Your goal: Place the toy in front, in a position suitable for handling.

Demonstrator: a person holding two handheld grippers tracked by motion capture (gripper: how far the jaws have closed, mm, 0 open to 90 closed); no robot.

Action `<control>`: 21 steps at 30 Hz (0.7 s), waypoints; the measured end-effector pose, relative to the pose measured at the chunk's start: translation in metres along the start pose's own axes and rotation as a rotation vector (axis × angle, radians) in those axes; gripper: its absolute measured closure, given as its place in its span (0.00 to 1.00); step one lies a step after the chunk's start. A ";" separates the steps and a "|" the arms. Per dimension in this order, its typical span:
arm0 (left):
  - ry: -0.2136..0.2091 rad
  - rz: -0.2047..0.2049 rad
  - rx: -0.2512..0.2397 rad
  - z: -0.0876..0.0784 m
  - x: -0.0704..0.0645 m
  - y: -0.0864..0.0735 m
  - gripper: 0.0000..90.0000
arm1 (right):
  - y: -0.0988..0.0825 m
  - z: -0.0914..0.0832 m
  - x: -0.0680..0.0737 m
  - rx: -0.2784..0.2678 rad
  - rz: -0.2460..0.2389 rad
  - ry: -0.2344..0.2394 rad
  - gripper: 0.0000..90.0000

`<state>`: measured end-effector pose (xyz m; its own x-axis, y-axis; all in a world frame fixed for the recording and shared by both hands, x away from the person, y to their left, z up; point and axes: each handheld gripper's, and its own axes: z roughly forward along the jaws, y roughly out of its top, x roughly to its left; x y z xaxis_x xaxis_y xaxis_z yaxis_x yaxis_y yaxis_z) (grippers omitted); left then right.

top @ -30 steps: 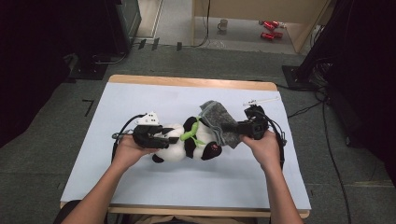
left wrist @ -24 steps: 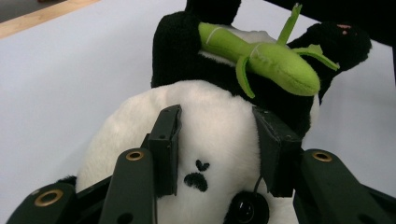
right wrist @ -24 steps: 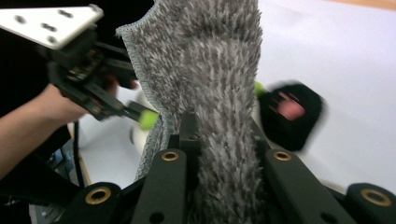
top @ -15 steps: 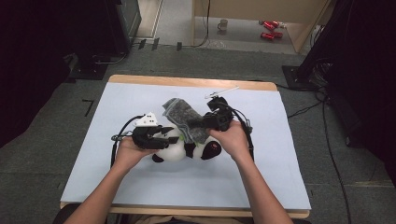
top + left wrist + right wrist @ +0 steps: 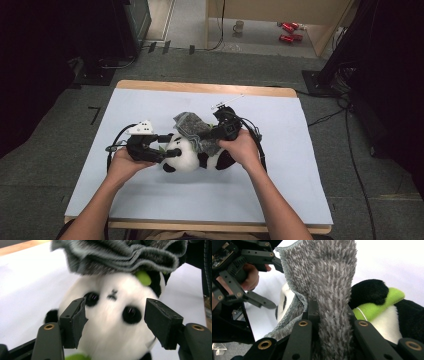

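The right gripper (image 5: 329, 315) is clamped on the floppy grey cloth (image 5: 327, 277); the left gripper (image 5: 115, 322), its jaws just opening, straddles the squishy panda (image 5: 112, 322); best grabbed at its head.

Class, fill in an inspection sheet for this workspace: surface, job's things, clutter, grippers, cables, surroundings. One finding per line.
Surface: pale blue mat on a wooden table, bare around the work.
Job's things: plush panda lying mid-table; grey fuzzy cloth draped over it near the head.
Clutter: nothing seen on the mat.
Grippers: left gripper has just been opening, its jaws standing either side of the panda's face, not pressing; right gripper shut on the grey fuzzy cloth.
Cables: black cable loops from the right gripper; another trails from the left.
Surroundings: grey carpet; a mug and red cans on the floor beyond.
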<state>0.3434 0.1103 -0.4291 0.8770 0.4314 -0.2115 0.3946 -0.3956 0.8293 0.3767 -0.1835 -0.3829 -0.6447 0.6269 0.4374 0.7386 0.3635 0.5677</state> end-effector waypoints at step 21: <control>-0.012 -0.039 0.057 0.015 0.006 -0.014 0.73 | 0.014 -0.012 -0.033 0.017 -0.003 -0.199 0.86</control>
<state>0.3478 0.1062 -0.4496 0.8637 0.4376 -0.2499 0.4435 -0.4247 0.7893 0.4058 -0.2073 -0.3816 -0.5966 0.7488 0.2887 0.7411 0.3761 0.5561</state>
